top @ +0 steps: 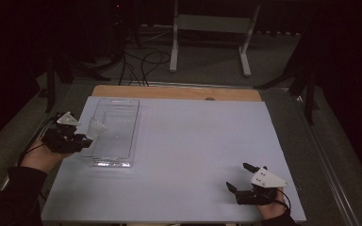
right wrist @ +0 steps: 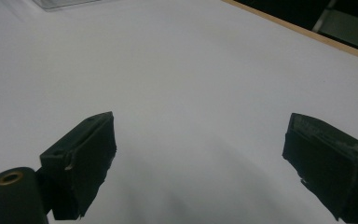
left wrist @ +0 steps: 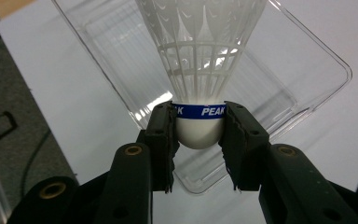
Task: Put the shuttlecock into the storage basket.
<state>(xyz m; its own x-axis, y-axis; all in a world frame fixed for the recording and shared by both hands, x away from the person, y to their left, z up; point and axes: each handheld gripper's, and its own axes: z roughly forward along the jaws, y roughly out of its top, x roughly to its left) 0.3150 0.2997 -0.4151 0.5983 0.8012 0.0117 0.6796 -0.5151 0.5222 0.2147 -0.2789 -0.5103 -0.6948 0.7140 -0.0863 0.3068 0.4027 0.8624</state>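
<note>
Shuttlecock (left wrist: 199,93) clamped over tray (left wrist: 326,60) edge; right fingers (right wrist: 81,163) apart.

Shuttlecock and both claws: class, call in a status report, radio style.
Left claw shut on shuttlecock by its cork, over clear tray. Right claw open, empty, low over table. Nothing in the way.

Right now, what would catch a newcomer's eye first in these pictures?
The white shuttlecock, clamped by its rounded cork end in the left gripper, over the clear plastic tray at the table's left. Next, the right gripper, jaws wide apart with nothing between them, low at the white table's near right corner.
</note>
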